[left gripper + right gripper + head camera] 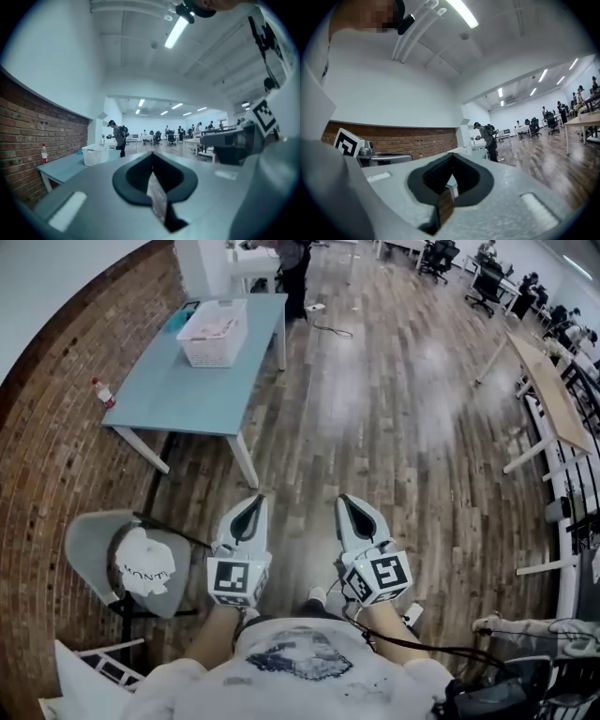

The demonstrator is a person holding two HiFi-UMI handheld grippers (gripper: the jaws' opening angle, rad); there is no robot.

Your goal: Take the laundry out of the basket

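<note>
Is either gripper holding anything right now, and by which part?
Nothing is held. The left gripper and right gripper both have jaws together, empty, well short of the white plastic laundry basket on the light blue table.

Right tongs (451,161) closed tip to tip, lower centre. Person with backpack (486,136) right of centre; brick wall (426,140) mid left.

I stand in an open-plan office: desks (548,390) and office chairs (489,279) far right, brick wall (56,465) left.
</note>
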